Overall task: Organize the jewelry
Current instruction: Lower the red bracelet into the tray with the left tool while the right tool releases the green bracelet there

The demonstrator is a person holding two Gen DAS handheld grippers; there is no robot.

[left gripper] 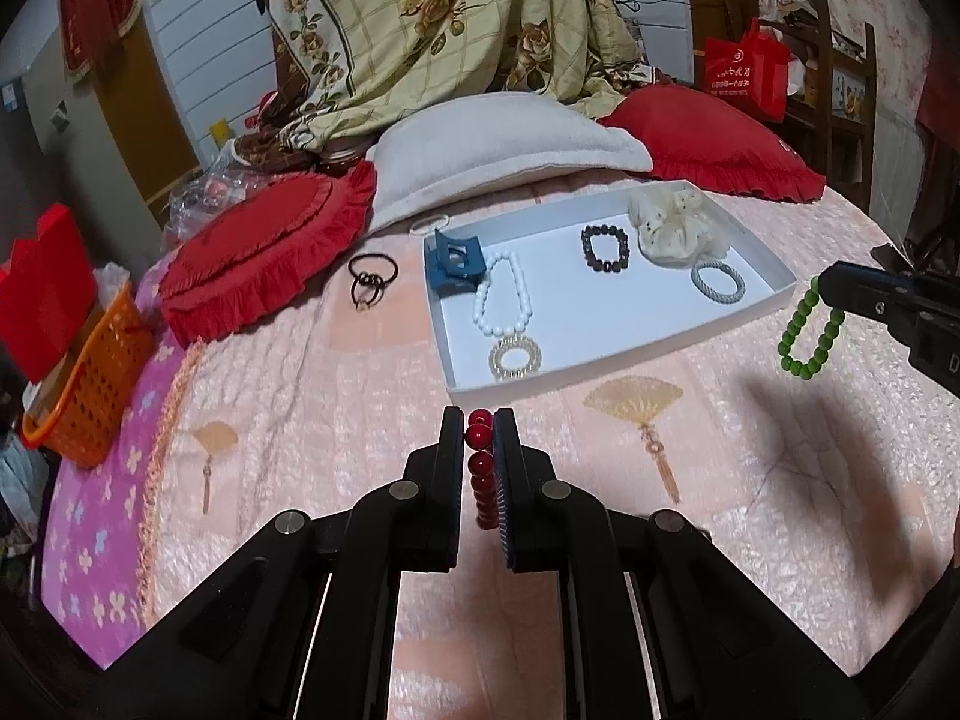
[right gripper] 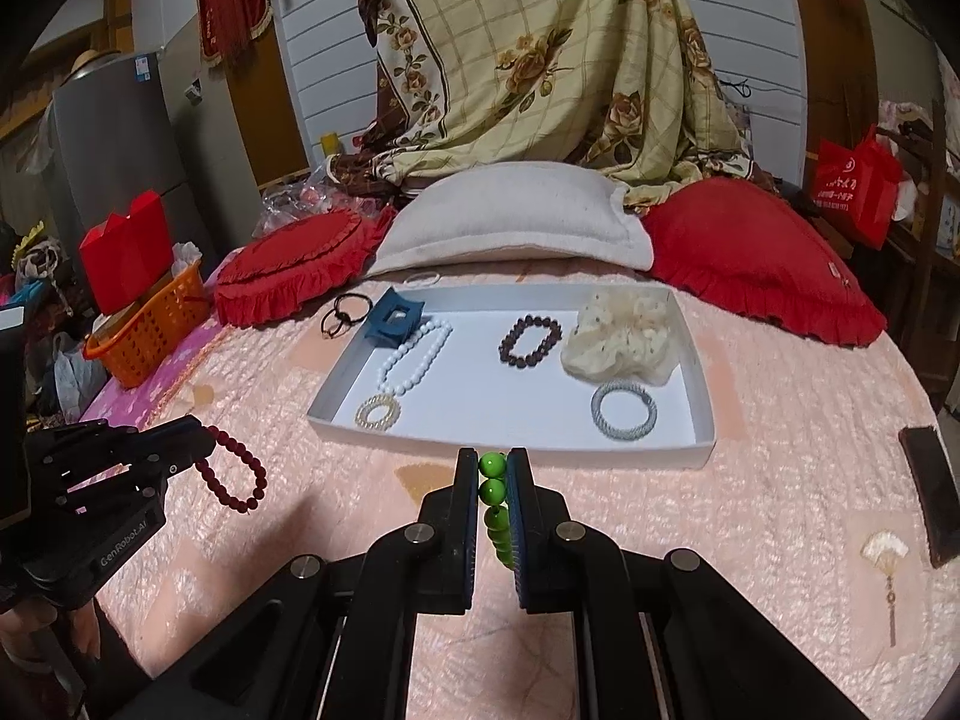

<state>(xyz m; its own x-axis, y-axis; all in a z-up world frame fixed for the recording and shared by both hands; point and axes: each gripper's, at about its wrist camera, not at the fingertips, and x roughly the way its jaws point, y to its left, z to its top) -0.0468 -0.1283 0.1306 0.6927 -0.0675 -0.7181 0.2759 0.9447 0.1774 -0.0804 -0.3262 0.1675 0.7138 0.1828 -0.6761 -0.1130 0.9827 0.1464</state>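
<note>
1. The left gripper (left gripper: 479, 420) is clenched on a red bead bracelet (right gripper: 231, 471), which dangles above the pink bedspread (left gripper: 600, 480) short of the white tray's (left gripper: 600, 363) near wall.
2. The right gripper (right gripper: 493, 457) is clenched on a green bead bracelet (left gripper: 810, 330), hanging off the tray's near right corner.
3. Risk: each loop is pinched by only a few beads, so a jolt or slackened grip could drop it onto the bedspread, outside the tray.
4. Risk: a low carry could catch a dangling loop on the tray wall and shove the light tray across the soft bedding.
5. Risk: a careless release could land a bracelet across pieces already there, tangling them.
6. The tray holds a blue hair claw (left gripper: 453, 267) far left, a white bead strand (left gripper: 503, 297), a clear coil ring (left gripper: 515, 359) near left, a dark bead bracelet (left gripper: 606, 247), a cream scrunchie (left gripper: 672, 228) far right and a silver-grey coil ring (left gripper: 717, 281).
7. Black hair ties (left gripper: 371, 279) and a pale ring (left gripper: 429, 222) lie outside, left of and beyond the tray.
</note>
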